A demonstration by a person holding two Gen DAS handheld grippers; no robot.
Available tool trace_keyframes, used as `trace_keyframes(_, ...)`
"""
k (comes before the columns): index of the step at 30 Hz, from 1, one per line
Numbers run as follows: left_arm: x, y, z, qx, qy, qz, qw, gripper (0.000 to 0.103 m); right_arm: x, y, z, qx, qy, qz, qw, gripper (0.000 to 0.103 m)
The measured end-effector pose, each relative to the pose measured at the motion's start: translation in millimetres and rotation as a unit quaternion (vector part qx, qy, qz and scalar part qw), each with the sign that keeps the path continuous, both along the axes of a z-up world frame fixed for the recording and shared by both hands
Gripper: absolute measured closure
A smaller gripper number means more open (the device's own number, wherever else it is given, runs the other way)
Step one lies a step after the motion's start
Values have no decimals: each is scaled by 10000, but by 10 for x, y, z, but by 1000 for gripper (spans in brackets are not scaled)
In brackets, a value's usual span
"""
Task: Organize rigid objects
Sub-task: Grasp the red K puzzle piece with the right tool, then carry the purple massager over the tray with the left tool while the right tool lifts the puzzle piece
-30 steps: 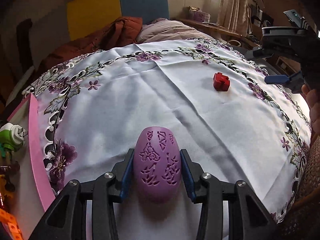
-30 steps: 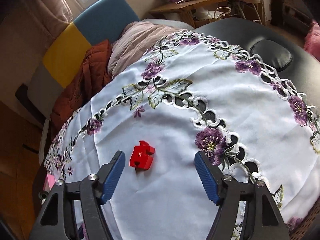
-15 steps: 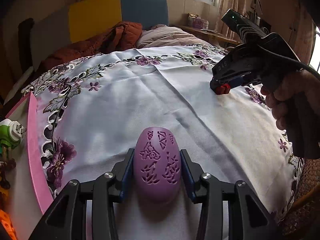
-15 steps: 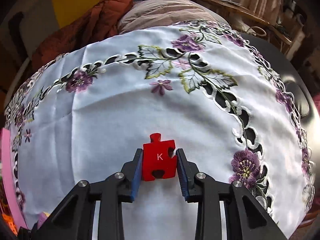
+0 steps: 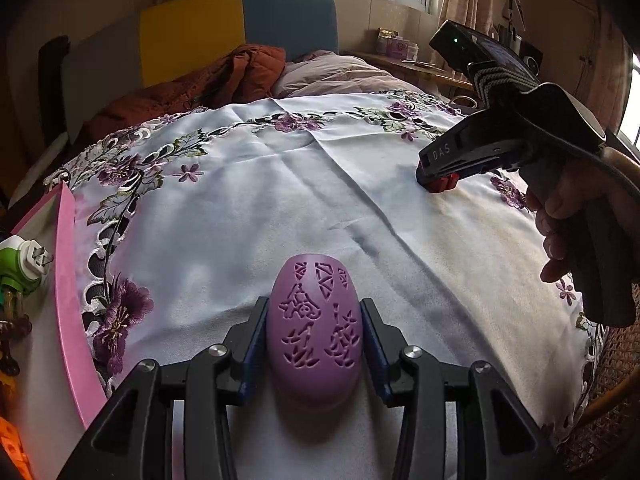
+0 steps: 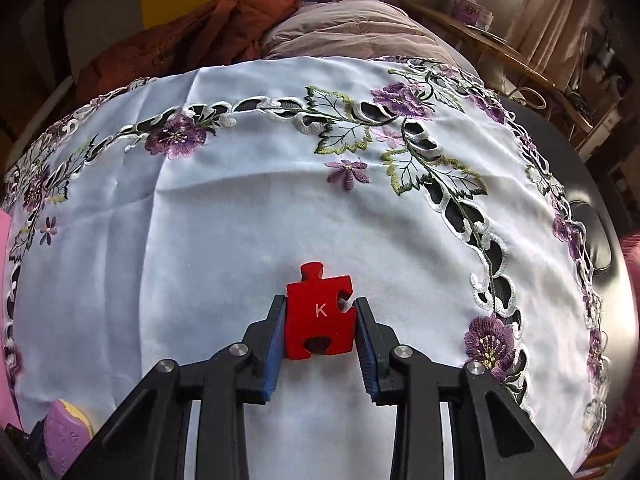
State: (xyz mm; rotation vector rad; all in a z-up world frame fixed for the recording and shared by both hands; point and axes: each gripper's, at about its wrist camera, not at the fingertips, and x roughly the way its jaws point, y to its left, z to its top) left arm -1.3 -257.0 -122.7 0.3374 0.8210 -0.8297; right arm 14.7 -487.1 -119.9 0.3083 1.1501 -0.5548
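A purple egg-shaped piece with cut-out patterns (image 5: 315, 330) sits between the blue pads of my left gripper (image 5: 315, 334), which is shut on it just above the white embroidered tablecloth (image 5: 280, 208). A red jigsaw-shaped block marked K (image 6: 320, 314) rests on the cloth with my right gripper (image 6: 320, 330) shut on its two sides. In the left wrist view the right gripper (image 5: 436, 184) shows at the right, held by a hand (image 5: 568, 208), with the red block (image 5: 440, 185) at its tips. The purple piece (image 6: 64, 436) shows at the bottom left of the right wrist view.
A pink tray (image 5: 66, 280) with a green toy (image 5: 20, 264) and other small items lies at the left edge of the cloth. Behind the table are a rust-coloured jacket (image 5: 224, 80), a pale quilt (image 5: 332, 76) and a yellow-and-blue headboard (image 5: 240, 28). A wicker edge (image 5: 612, 376) is at the right.
The right gripper came down over the red block, rolled level and shut on its sides. The left gripper stayed still, holding the purple piece.
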Motion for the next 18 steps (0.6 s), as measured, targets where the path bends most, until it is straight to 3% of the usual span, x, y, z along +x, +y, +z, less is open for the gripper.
trace_keyframes(4, -7, 0, 0, 3, -12, 14, 10000, 59, 11, 55, 46, 57, -138, 143, 9998, 71)
trace_keyframes(8, -2, 9, 0, -6, 3, 19, 10000, 59, 84, 278, 164, -35, -532, 679, 9963, 71)
trace_keyframes(11, 0, 11, 0, -3, 13, 28, 10000, 59, 163, 367, -11, 189, -174, 921, 9954, 70)
trace_keyframes(18, 0, 10, 3, -1, 6, 38, 10000, 59, 157, 366, -11, 209, -261, 998, 9945, 69)
